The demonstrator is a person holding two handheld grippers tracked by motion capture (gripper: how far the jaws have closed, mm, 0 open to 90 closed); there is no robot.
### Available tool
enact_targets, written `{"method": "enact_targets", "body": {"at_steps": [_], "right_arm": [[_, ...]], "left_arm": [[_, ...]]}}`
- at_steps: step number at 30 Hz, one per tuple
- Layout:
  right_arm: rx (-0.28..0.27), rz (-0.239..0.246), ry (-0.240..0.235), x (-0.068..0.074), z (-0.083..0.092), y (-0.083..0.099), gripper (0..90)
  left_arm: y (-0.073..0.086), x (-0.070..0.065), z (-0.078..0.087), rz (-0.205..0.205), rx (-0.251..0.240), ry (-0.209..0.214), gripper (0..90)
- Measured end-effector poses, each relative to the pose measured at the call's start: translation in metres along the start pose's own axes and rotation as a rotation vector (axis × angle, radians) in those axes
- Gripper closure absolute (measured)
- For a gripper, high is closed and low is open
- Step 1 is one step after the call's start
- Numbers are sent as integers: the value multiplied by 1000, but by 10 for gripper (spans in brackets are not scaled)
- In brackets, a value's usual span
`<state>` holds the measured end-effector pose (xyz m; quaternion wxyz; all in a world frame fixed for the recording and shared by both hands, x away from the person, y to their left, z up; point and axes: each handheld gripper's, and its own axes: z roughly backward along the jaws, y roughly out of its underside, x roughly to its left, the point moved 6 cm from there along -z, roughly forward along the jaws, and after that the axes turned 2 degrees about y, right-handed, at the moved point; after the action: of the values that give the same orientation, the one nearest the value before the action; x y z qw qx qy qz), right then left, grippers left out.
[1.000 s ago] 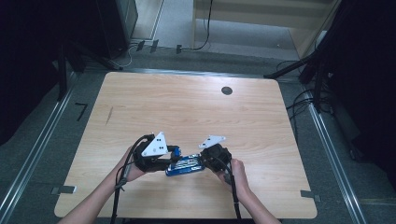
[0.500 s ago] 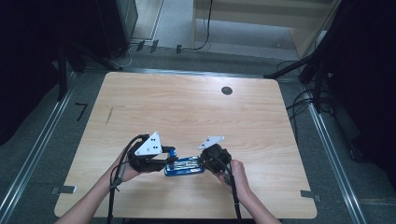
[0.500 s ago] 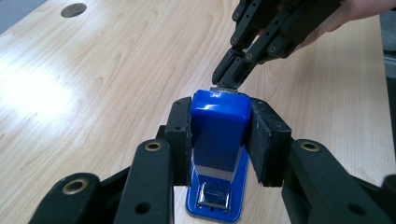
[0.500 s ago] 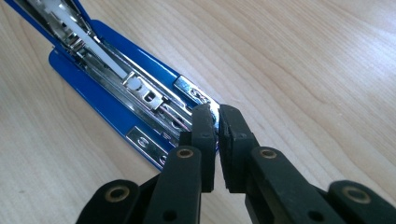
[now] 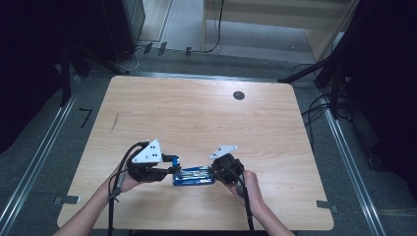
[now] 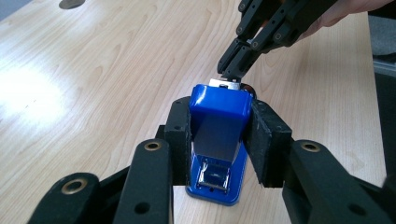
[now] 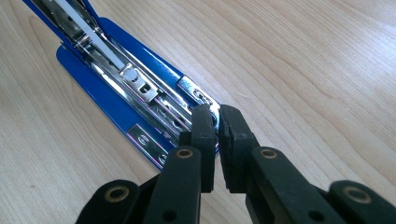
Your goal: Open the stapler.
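Blue stapler (image 6: 217, 135) sits clamped at its sides between the left gripper (image 6: 218, 140) pads; the right gripper (image 7: 217, 126), jaws nearly together, pinches its metal front end, near the wooden table (image 5: 196, 118) front edge.

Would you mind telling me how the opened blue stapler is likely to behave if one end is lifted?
The stapler is probably stiff but hinged: its blue lid stands up, so it may swing. Its glossy plastic could slip, though the left tongs clamp both sides. The metal rail suggests some weight for its size; the flat base should not roll.
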<state>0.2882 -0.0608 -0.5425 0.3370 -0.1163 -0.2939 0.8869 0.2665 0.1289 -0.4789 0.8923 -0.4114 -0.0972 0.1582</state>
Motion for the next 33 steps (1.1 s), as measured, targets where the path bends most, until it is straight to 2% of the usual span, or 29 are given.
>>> {"method": "enact_targets", "body": {"at_steps": [5,8,12,13,14,15,18,19,20,23,25,26,31,33], "right_arm": [[2,11,13,1,1,-1,858],[-33,19,7,2,6,-6,843],[-35,16,2,2,6,-7,836],[-46,18,5,2,6,-8,844],[-103,27,-10,4,9,-11,887],[-103,27,-10,4,9,-11,887],[-163,47,-50,15,13,-19,900],[-201,71,-82,27,15,-26,900],[-201,71,-82,27,15,-26,900],[-225,116,-117,45,15,-33,900],[-242,121,-123,53,12,-36,900],[-268,123,-124,57,11,-38,900],[-314,130,-110,60,9,-42,900],[-315,128,-113,60,8,-42,900]], "left_arm": [[0,1,1,0,-3,6,652],[-1,1,0,-3,-6,9,654],[-3,0,-2,-16,0,10,655],[-3,0,-2,-15,0,10,655],[-3,1,-2,-16,0,13,655],[-3,1,-2,-16,0,13,655],[-3,1,-2,-15,-1,16,655],[-3,1,-2,-16,-1,16,655],[-3,1,-2,-15,-1,17,655],[-3,1,-2,-16,-2,17,655],[-3,1,-2,-19,-1,16,655],[-3,1,-2,-20,0,15,655],[-3,0,-2,-23,1,12,653],[-3,0,-2,-26,0,8,652]]}}
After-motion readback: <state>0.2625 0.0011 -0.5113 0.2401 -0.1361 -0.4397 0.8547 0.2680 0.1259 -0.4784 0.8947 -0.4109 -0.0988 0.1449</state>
